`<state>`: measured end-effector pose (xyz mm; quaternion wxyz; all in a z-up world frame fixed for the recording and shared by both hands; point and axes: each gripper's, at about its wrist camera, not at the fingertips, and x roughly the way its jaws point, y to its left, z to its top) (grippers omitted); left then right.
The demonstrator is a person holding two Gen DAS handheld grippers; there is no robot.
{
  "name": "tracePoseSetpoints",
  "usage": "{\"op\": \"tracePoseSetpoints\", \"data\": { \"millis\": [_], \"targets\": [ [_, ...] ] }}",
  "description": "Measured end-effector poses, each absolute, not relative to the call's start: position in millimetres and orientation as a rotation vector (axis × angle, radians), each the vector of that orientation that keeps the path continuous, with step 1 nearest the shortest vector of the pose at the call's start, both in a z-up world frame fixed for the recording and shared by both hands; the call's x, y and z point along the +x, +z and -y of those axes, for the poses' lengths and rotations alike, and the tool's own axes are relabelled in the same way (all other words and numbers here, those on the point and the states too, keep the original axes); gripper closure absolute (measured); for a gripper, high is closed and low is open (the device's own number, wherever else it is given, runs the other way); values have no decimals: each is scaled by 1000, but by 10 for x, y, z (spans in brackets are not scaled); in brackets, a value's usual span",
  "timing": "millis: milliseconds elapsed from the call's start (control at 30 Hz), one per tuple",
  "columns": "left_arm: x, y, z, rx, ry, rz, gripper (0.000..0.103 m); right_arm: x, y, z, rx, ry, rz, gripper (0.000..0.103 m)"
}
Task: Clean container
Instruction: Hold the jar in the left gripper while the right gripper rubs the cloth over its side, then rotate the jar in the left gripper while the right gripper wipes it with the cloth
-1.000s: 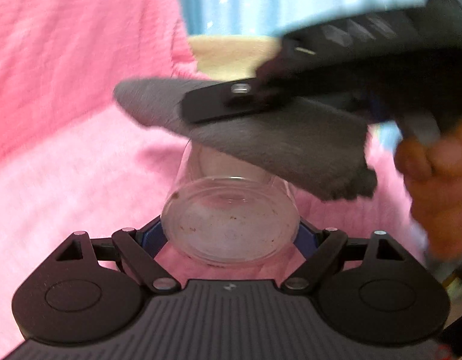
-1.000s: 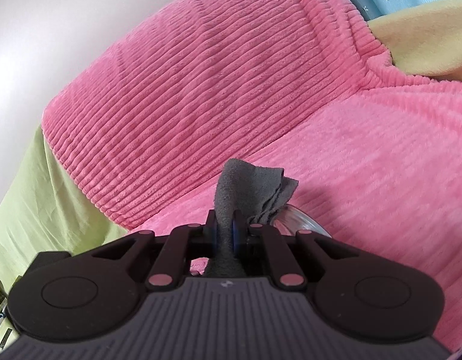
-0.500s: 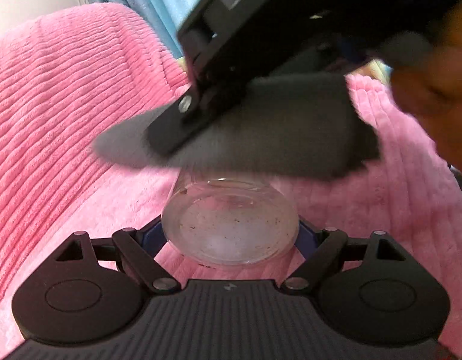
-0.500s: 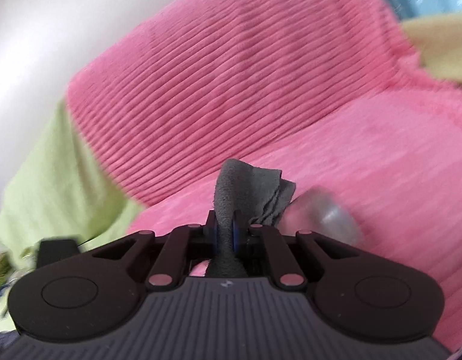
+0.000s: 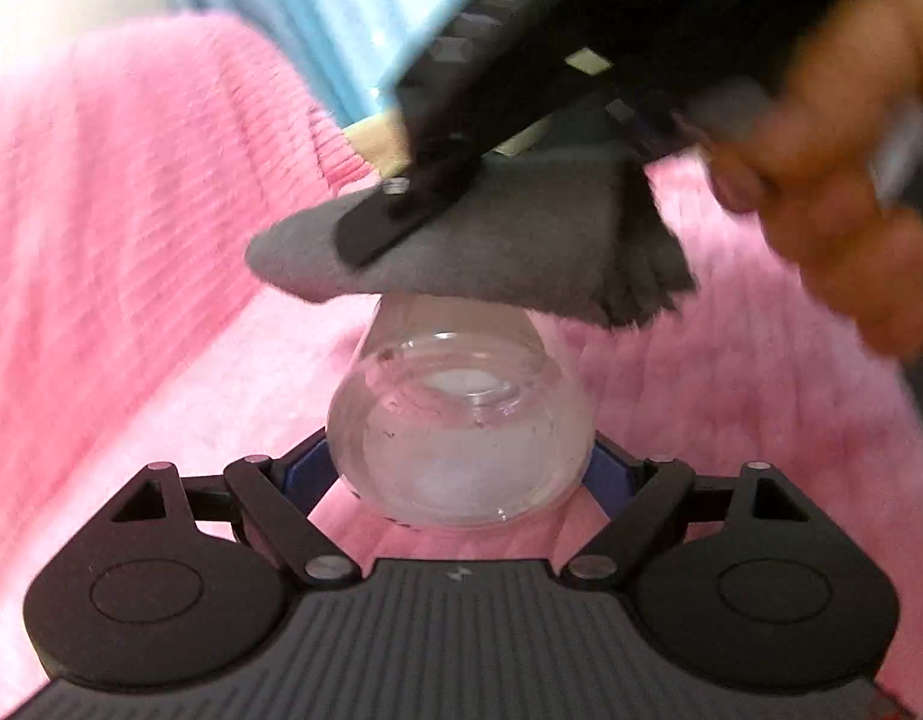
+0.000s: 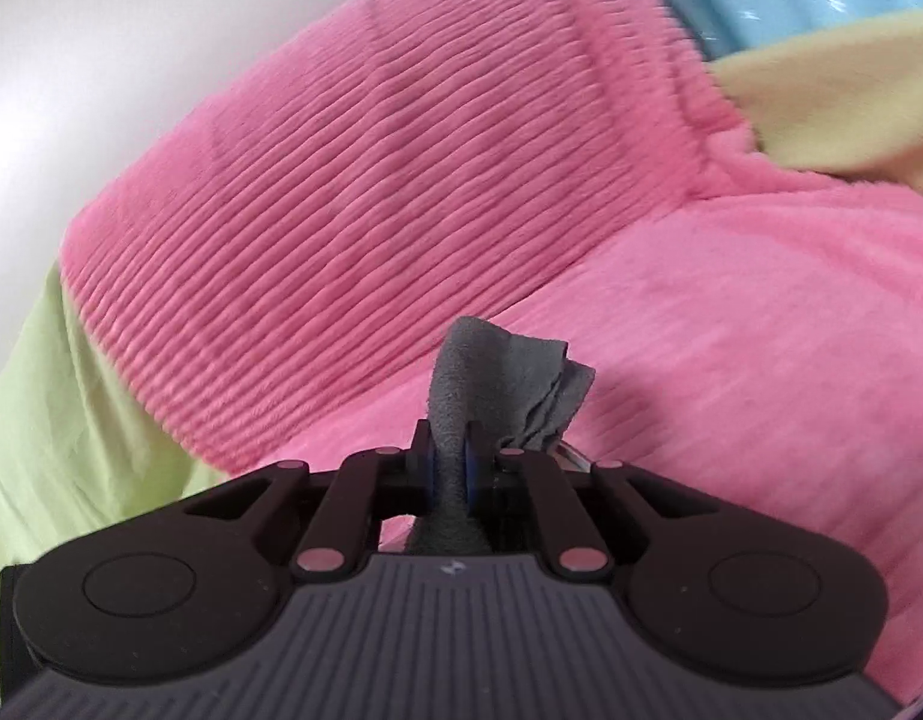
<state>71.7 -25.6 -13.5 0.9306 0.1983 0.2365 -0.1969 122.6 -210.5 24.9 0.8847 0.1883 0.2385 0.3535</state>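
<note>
Left gripper [image 5: 461, 468] has its blue pads clamped on either side of a clear glass container [image 5: 461, 420], held with the closed base toward the camera and the mouth pointing away to the far side; brown specks show inside the glass near the base – so it is not clean yet.

Right gripper [image 6: 452, 468] is pinched shut on a grey cloth [image 6: 497, 378]; the fold stands up between its pads, with a crumpled tail hanging off to the right. Seen from the left wrist, that cloth [image 5: 473, 252] now lies across the far rim of the container, touching or all but touching it – blur hides the exact contact.

What has changed: over the last second the right gripper's body has swung from lying nearly flat across the view to a steep diagonal coming in from the upper right, and the hand [image 5: 833, 168] holding it has come much closer; the cloth has stayed over the mouth throughout. That reads as a wiping stroke around the rim, not a push into the glass; by my judgement the dirty interior is still untouched, so the task looks to be at an early stage.

Beyond both – pink ribbed blanket [image 6: 401, 180], green fabric [image 6: 71, 420] at the left, blue curtain [image 5: 341, 18] far behind.
</note>
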Motion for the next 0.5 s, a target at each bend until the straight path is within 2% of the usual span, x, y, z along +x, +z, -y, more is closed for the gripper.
{"op": "tracePoseSetpoints", "data": {
  "millis": [100,200,300,500],
  "targets": [
    [850,-95,15,179,-459,-540,17,1180,260,2070,362,746,-490,97],
    [901,-96,-63,113,-471,-555,18,1208,263,2069,374,747,-493,97],
    [853,-101,-8,146,-461,-547,18,1199,265,2056,391,746,-497,97],
    [712,-75,275,460,-386,-475,18,1001,306,1879,306,915,-555,96]
  ]
}}
